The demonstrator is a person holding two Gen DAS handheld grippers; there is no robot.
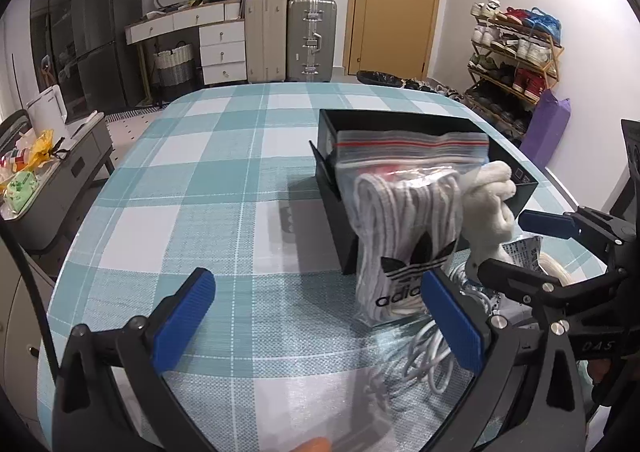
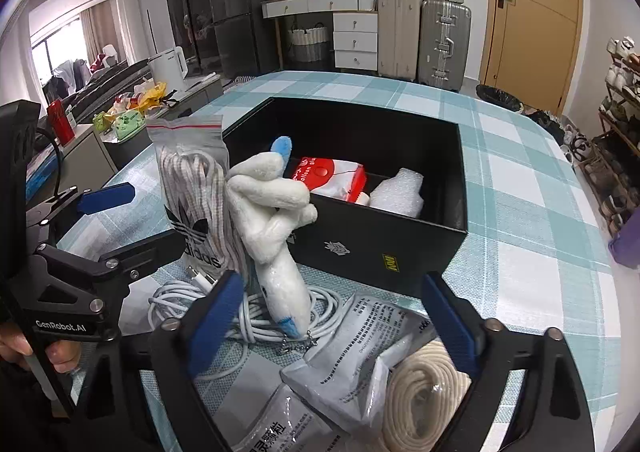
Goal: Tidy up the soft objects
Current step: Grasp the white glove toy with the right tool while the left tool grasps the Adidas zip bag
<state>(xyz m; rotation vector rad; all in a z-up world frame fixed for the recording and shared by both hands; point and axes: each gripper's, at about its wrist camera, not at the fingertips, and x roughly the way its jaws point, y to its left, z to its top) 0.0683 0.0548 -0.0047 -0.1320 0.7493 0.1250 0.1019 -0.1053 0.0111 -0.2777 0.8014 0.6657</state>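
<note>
The right gripper (image 2: 328, 316) stands wide open with nothing between its blue ribbed pads (image 2: 214, 322). At its 11 o'clock a white plush toy with blue tips (image 2: 276, 236) stands nearly upright, long axis vertical, one blue tip up at 12 o'clock and the other down on a coiled white cable (image 2: 240, 316). It leans against the near wall of the open black cardboard box (image 2: 384, 248). Just at the toy's 9 o'clock, touching it, a clear zip bag of white Adidas socks (image 2: 196, 204) stands on end, red seal uppermost.

The left gripper (image 1: 316, 316) is also spread wide and grips nothing; its right pad (image 1: 452, 326) sits just in front of the sock bag's (image 1: 404, 228) lower corner, though whether they touch is hard to judge from this angle.

Inside the box lie a red-and-white packet (image 2: 332, 178) and a white foam roll (image 2: 400, 192). At the right gripper's 6 o'clock, grey printed foil pouches (image 2: 360, 356) overlap a coil of cream rope (image 2: 424, 400), crowding the space between gripper and box.

Everything rests on a table under a teal-and-white checked cloth (image 1: 192, 180). Beyond it, at 12 o'clock, stand two silver suitcases (image 1: 292, 40), a white drawer unit (image 1: 222, 48) and a yellow door (image 1: 394, 4); a shoe rack (image 1: 512, 48) fills 2 o'clock.
</note>
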